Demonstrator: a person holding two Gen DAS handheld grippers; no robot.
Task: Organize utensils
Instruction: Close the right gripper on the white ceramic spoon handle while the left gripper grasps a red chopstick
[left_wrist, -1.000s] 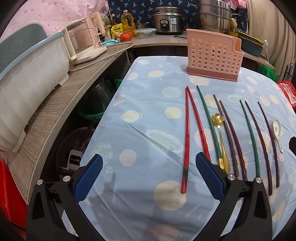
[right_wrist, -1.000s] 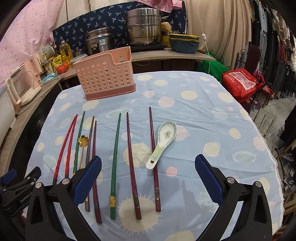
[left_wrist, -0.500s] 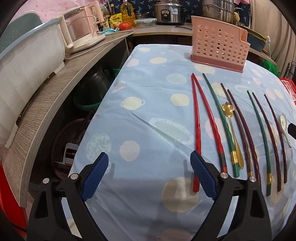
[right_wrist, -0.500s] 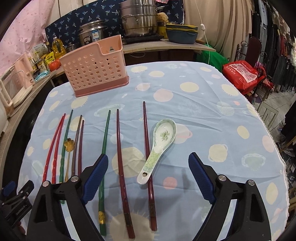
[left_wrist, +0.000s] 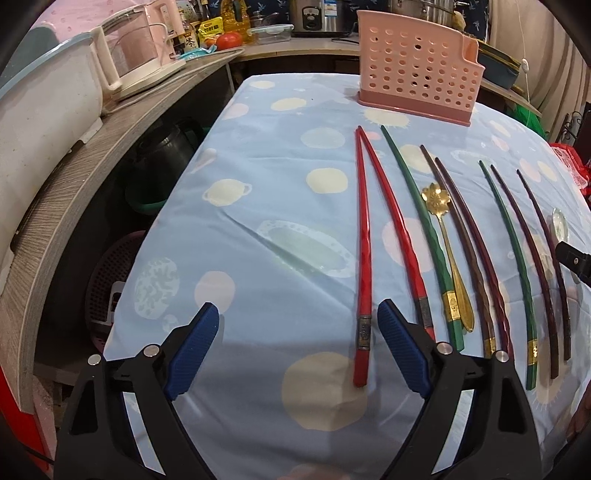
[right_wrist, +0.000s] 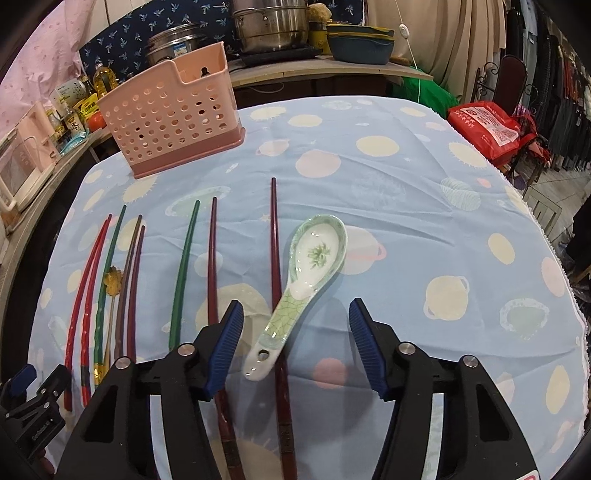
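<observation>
Tablecloth (right_wrist: 406, 192) blue, planet-printed; counter (left_wrist: 74, 192) alongside. Left hand-held gripper (left_wrist: 299, 347) wide, empty; right hand-held gripper (right_wrist: 295, 343) narrowing around spoon (right_wrist: 299, 280), untouched.

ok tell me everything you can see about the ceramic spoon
The spoon looks like glazed ceramic: a white bowl with a green floral motif and pale green rim, a green crackle-patterned handle, and a hole near the handle's end. It lies bowl-up and slanted on the tablecloth, its handle resting across a dark red chopstick. It sits between the right gripper's jaws, which have just been closing but do not touch it.
</observation>
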